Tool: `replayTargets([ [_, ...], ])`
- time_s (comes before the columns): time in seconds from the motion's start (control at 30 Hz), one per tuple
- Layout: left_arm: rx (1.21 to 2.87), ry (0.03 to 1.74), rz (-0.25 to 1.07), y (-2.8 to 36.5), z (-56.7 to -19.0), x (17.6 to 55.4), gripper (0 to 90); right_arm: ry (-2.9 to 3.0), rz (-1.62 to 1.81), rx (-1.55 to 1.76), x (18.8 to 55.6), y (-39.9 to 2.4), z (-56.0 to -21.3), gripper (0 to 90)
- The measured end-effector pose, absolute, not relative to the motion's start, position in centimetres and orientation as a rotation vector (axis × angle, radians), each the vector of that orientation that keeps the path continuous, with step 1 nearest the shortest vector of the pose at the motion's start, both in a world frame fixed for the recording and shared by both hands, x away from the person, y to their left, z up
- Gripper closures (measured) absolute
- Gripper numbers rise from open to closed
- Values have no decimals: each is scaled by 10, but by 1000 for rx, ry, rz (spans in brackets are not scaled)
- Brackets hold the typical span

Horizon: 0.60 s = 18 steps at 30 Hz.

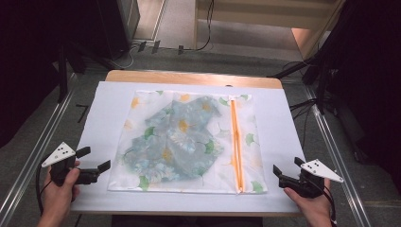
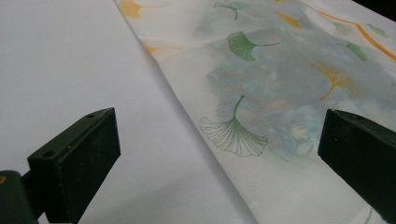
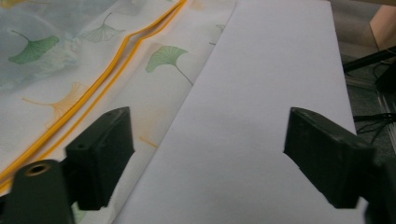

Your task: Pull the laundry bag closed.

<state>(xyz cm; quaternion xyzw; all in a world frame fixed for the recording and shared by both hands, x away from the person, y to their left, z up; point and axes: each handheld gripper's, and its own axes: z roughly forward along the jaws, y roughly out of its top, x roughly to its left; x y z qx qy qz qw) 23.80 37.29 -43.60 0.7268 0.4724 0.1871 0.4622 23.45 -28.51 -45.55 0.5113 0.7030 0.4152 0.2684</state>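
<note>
A white mesh laundry bag (image 1: pixel 142 123) printed with ginkgo leaves lies flat on the white sheet (image 1: pixel 279 123). A blue-green floral garment (image 1: pixel 175 137) shows through the mesh. An orange zipper (image 1: pixel 235 142) runs along the bag's right side. My left gripper (image 1: pixel 97 158) is open, just off the bag's left edge near its front corner. In the left gripper view, the left gripper (image 2: pixel 218 126) straddles the edge of the bag (image 2: pixel 280 70), touching nothing. My right gripper (image 1: pixel 287 165) is open beside the bag's front right corner. In the right gripper view, the right gripper (image 3: pixel 210 123) is over the sheet (image 3: pixel 261 93), with the zipper (image 3: pixel 116 60) to its left.
The sheet covers a wooden table whose far edge (image 1: pixel 189 77) shows. Metal rails (image 1: pixel 47 137) (image 1: pixel 335 146) run along both sides. Dark stands and cables (image 1: pixel 302 106) sit on the floor beyond. Bare sheet surrounds the bag on every side.
</note>
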Motion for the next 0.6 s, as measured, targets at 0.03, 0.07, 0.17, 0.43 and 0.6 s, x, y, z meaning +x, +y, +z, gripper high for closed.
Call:
replayTargets([
  [0.03,1788,1162,470,371,-435,238,0,1897,1125,1377,234,-284,-455,245],
  [0.07,1780,1169,477,369,-434,237,13,1901,1129,1381,234,-283,-455,297],
  [0.17,1766,1193,512,360,-433,235,172,1929,1153,1358,233,-279,-454,421],
  [0.43,1736,1197,448,343,-430,234,697,1976,1265,1332,229,-267,-448,623],
  [0.6,1794,1152,377,311,-433,239,865,2112,1276,1298,229,-247,-451,849],
])
